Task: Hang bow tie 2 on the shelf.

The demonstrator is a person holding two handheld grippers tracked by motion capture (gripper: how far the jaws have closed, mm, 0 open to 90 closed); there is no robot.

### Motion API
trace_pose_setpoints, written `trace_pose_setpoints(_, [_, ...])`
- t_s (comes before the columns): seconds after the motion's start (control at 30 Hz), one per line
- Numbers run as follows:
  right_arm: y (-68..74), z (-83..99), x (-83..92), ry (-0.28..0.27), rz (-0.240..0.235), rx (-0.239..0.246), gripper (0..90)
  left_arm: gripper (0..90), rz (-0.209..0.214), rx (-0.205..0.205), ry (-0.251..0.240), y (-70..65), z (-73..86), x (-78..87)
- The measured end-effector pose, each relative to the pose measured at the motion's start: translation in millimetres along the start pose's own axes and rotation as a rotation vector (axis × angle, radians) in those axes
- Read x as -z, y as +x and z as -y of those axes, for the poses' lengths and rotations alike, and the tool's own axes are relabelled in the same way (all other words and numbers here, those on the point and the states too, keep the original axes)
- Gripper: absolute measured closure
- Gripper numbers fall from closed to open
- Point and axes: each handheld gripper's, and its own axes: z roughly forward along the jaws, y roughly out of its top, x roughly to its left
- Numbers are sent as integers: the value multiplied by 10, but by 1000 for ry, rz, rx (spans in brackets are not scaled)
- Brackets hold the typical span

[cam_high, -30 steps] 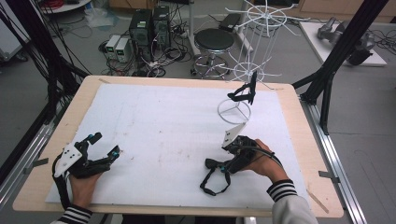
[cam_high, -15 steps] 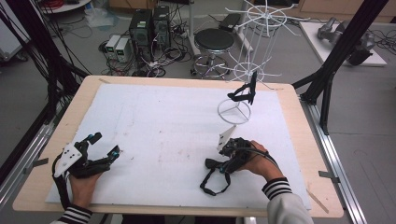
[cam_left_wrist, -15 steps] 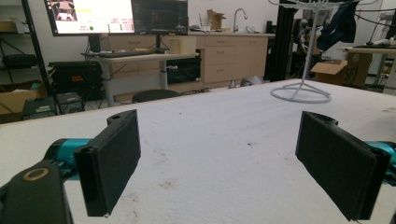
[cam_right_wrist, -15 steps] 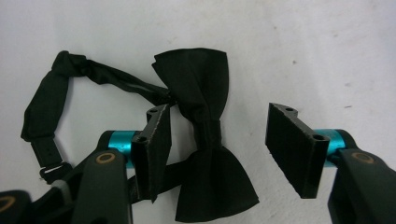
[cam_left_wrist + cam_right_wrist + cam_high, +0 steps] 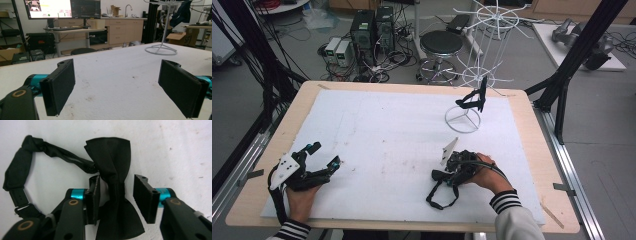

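Observation:
A black bow tie (image 5: 110,157) lies flat on the white table cover, its strap (image 5: 20,170) looped off to one side. My right gripper (image 5: 116,178) straddles the tie's centre knot. Its jaws have just been closing with the knot between them. One pad sits close against the knot and a gap remains at the other. In the high view this gripper (image 5: 444,176) is at the front right, with the bow tie's strap (image 5: 439,195) trailing below it. My left gripper (image 5: 324,154) rests at the front left, open and with nothing between its pads (image 5: 60,85).
A white wire rack (image 5: 462,120) stands on the table at the back right, with a second black bow tie (image 5: 472,100) hanging on it. The left gripper view has the rack's base (image 5: 161,48) far off. A stool and computers stand beyond the table's far edge.
The right gripper's jaws have narrowed around the bow tie's knot, and the right hand has edged slightly left. The left gripper has not moved.

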Motion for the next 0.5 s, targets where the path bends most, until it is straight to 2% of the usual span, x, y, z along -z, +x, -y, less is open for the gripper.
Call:
trace_pose_setpoints(0.23, [3,-3,-9,11,-19,-20,727,145,0,0,0,1,0,0])
trace_pose_setpoints(0.5, [22,-16,-3,-2,-28,-11,744,145,0,0,0,0,0,1])
